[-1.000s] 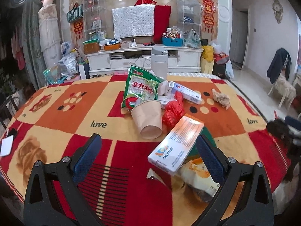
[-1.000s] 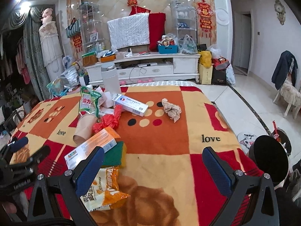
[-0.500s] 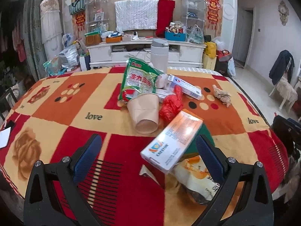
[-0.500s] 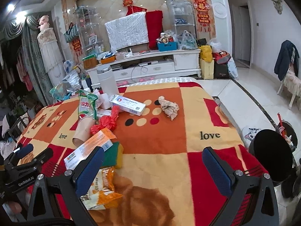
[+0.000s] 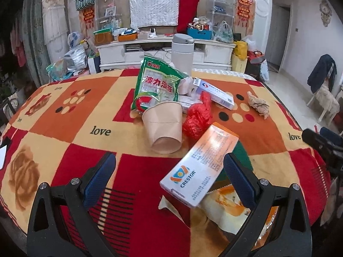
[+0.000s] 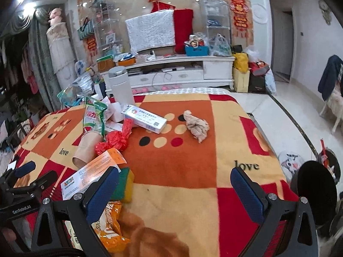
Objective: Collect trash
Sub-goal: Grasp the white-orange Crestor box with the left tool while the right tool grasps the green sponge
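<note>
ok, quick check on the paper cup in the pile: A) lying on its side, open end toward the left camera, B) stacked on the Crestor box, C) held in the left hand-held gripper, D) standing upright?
A. The paper cup lies tipped on the blanket, its open mouth facing the left wrist camera, beside the red plastic bag. The left hand-held gripper is open and holds nothing.

Tipped paper cup (image 5: 164,126), red bag (image 5: 197,117) and Crestor box (image 5: 198,167) lie clustered.

left claw (image 5: 169,173): spread wide, empty, level | right claw (image 6: 174,189): spread wide, empty, level
</note>
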Available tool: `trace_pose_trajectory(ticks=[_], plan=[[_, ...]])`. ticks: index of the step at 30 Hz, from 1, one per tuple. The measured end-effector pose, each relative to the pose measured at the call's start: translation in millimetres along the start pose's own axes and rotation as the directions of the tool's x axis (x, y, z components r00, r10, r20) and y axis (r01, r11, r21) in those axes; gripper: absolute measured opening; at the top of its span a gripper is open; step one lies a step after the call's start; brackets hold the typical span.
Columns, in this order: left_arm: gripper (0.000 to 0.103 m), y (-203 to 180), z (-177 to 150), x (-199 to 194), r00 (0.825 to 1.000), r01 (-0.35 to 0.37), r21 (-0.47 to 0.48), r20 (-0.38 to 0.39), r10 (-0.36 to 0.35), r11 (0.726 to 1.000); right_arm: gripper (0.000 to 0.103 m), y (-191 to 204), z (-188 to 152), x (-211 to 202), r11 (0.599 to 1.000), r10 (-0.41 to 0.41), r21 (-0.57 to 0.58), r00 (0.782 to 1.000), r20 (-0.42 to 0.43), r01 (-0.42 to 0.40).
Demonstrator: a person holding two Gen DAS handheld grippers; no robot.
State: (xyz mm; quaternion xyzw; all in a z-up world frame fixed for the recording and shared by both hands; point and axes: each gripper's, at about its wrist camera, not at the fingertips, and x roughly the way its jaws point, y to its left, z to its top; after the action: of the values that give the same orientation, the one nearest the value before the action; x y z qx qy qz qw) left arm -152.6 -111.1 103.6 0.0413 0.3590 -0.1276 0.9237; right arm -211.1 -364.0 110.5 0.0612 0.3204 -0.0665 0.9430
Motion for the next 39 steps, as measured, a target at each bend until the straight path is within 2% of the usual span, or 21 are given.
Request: trace_pose_trajectory(ticks=[7, 12, 15, 17, 21, 29, 32, 34, 35, 36, 37, 39], plan=[[0.1, 1, 0, 10, 1.0, 0.021, 0.0, -0.018, -0.021, 1.0, 0.103, 5, -2, 19, 1.0, 0.01, -0.02, 0.999, -0.036, -0.01], [0.1, 1, -1, 16, 0.991, 0.123, -0.01, -0.045, -0.123, 0.992, 0.103, 3, -1, 30, 0.999, 0.025, -0.032, 0.998, -0.065, -0.027], [0.1, 0, -2, 22, 0.978, 0.192, -0.016, -0.083, -0.192, 0.981, 0.103, 4, -1, 35, 0.998, 0.031, -0.054, 0.996, -0.079, -0.036], [0.1, -4, -3, 25, 0.971, 0.212, -0.003, -0.109, -0.211, 0.977, 0.103, 5, -2, 37, 0.997, 0.034, -0.064, 0.996, -0.085, -0.04], [0.1, -13, -3, 29, 0.97, 0.214, 0.051, -0.13, -0.206, 0.975, 0.103, 5, -3, 44, 0.997, 0.043, -0.063, 0.994, -0.1, -0.049], [0.1, -25, 2, 50, 0.974, 0.179, 0.16, -0.17, -0.151, 0.971, 0.103, 1, -5, 49, 0.997, 0.054, -0.048, 0.992, -0.113, -0.06], [0.1, -25, 3, 69, 0.961, 0.195, 0.157, -0.227, -0.157, 0.968, 0.103, -2, -6, 50, 0.997, 0.061, -0.044, 0.991, -0.121, -0.067], [0.1, -26, 2, 81, 0.946, 0.22, 0.138, -0.271, -0.177, 0.966, 0.103, -3, -6, 51, 0.997, 0.059, -0.046, 0.99, -0.126, -0.065], [0.089, -27, 1, 87, 0.935, 0.24, 0.126, -0.298, -0.194, 0.963, 0.103, -4, -6, 52, 0.997, 0.061, -0.045, 0.99, -0.13, -0.067], [0.067, -28, 0, 91, 0.926, 0.252, 0.119, -0.319, -0.204, 0.96, 0.103, -4, -6, 53, 0.997, 0.065, -0.042, 0.989, -0.136, -0.071], [0.065, -28, -1, 95, 0.915, 0.263, 0.107, -0.344, -0.212, 0.959, 0.103, -4, -6, 55, 0.996, 0.073, -0.038, 0.987, -0.142, -0.079], [0.061, -22, 1, 89, 0.912, 0.282, 0.065, -0.328, -0.246, 0.957, 0.103, -4, -5, 57, 0.995, 0.09, -0.032, 0.984, -0.153, -0.095]])
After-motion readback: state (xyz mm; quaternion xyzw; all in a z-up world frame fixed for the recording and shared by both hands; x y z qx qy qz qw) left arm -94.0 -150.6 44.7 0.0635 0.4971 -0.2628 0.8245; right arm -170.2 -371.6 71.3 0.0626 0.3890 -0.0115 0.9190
